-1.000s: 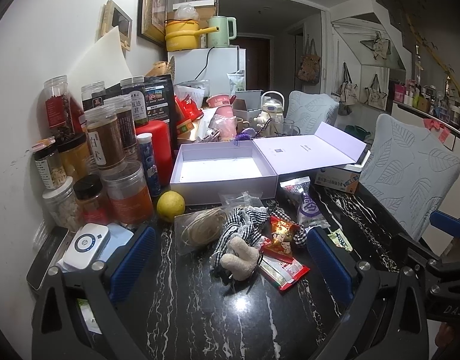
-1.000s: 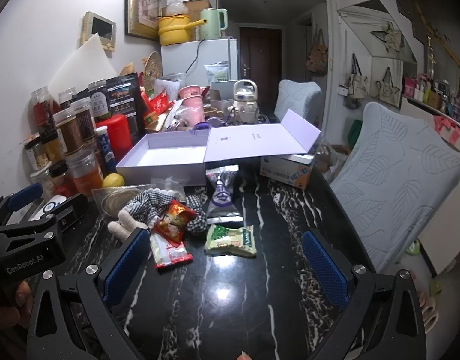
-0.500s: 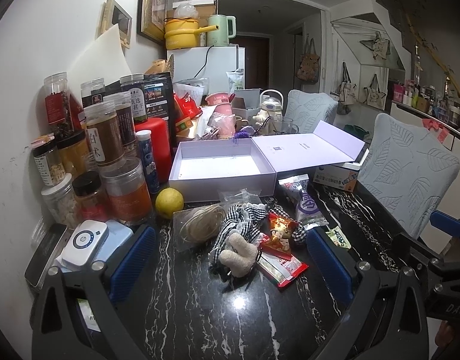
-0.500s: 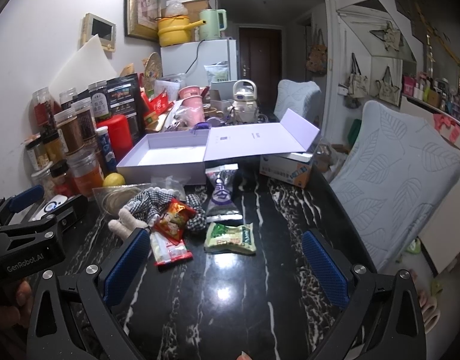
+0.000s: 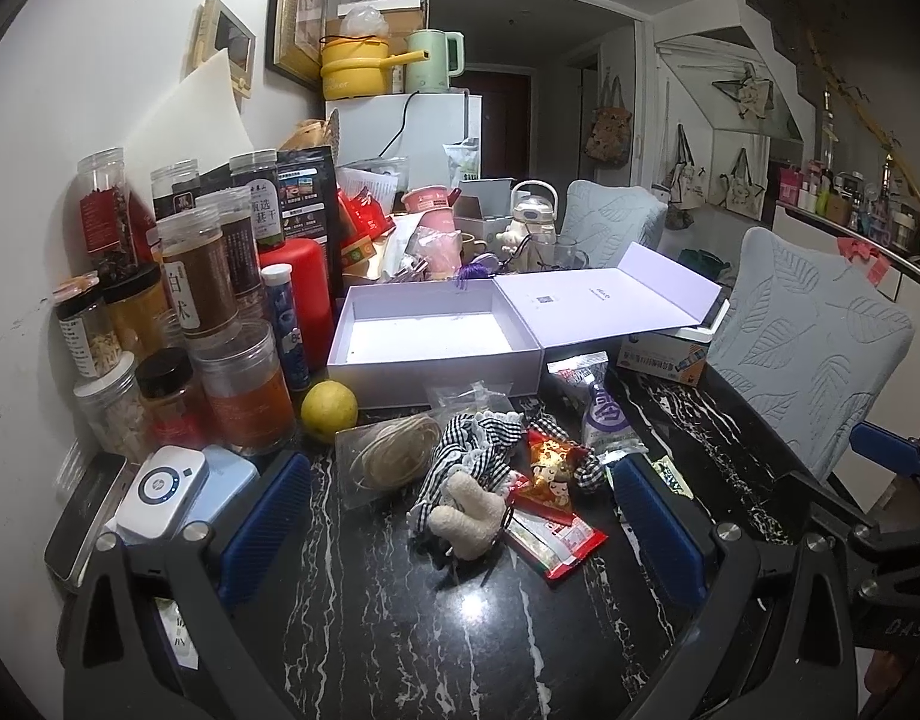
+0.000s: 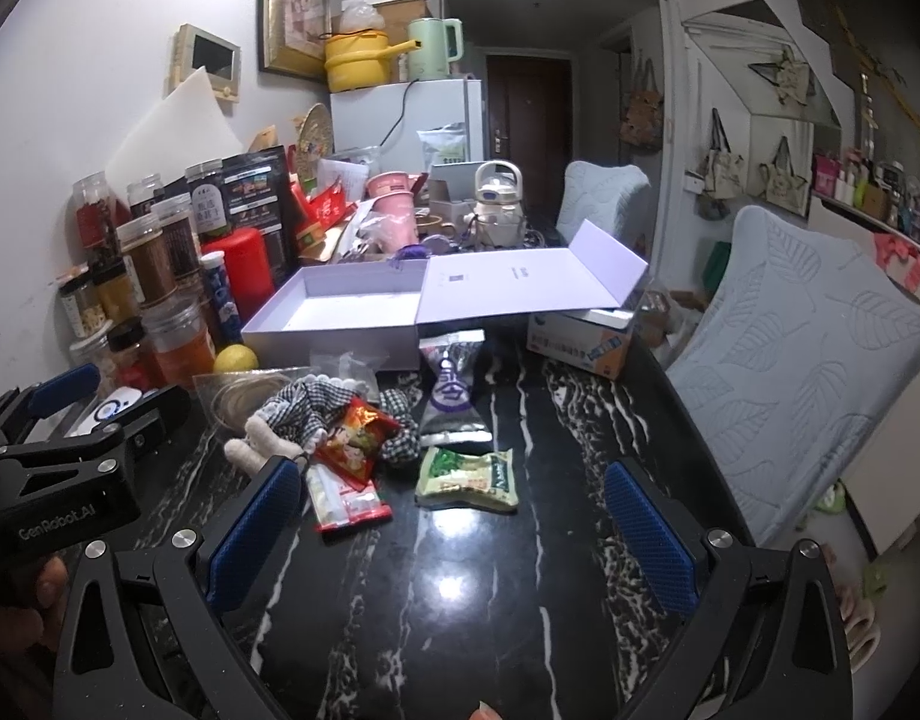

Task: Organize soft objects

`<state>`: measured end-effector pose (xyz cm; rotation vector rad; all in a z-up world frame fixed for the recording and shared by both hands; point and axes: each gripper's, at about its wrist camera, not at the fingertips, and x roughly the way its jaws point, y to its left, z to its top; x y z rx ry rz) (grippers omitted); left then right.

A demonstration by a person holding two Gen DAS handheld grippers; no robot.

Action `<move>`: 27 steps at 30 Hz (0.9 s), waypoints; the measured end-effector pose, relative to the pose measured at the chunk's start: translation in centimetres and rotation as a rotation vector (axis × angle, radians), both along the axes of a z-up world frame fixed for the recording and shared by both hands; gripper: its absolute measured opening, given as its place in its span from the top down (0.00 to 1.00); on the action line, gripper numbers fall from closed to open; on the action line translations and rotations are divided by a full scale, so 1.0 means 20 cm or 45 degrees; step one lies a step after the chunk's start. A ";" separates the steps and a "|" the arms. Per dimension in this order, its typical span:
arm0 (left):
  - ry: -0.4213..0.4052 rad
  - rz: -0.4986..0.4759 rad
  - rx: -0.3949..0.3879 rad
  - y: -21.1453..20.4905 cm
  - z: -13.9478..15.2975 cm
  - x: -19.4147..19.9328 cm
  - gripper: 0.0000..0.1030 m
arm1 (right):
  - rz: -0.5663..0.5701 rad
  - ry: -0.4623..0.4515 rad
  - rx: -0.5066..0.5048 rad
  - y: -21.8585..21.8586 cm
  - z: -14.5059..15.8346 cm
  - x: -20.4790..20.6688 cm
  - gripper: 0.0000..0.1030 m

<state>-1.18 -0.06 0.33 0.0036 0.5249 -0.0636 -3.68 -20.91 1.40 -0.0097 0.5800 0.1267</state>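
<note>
Both my tools, left [image 5: 460, 516] and right [image 6: 442, 516], gape empty; grabbing the plush toy [image 5: 466, 513] may snag the red snack packet [image 5: 553, 474].

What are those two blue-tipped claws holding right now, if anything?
Nothing. The left hand-held gripper and right hand-held gripper are both open and empty above the table.

Black white-veined marble table [image 5: 400, 630]: open lavender cardboard box [image 5: 430, 330], yellow lemon [image 5: 329, 410], checked cloth doll [image 5: 466, 480], snack packets [image 6: 466, 471], jars [image 5: 244, 390].
</note>
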 end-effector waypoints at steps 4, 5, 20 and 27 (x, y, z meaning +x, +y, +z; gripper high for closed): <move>0.024 0.021 0.015 0.03 -0.02 0.03 0.00 | 0.024 0.009 0.006 0.01 -0.03 0.02 0.00; 0.029 0.022 0.012 0.04 -0.03 0.03 0.00 | 0.035 0.005 0.015 0.01 -0.04 0.03 0.00; 0.150 0.028 -0.062 0.13 -0.17 0.24 0.00 | 0.148 0.134 0.045 0.07 -0.22 0.25 0.00; 0.223 -0.042 -0.094 0.10 -0.26 0.39 0.00 | 0.217 0.160 0.045 0.11 -0.27 0.40 0.00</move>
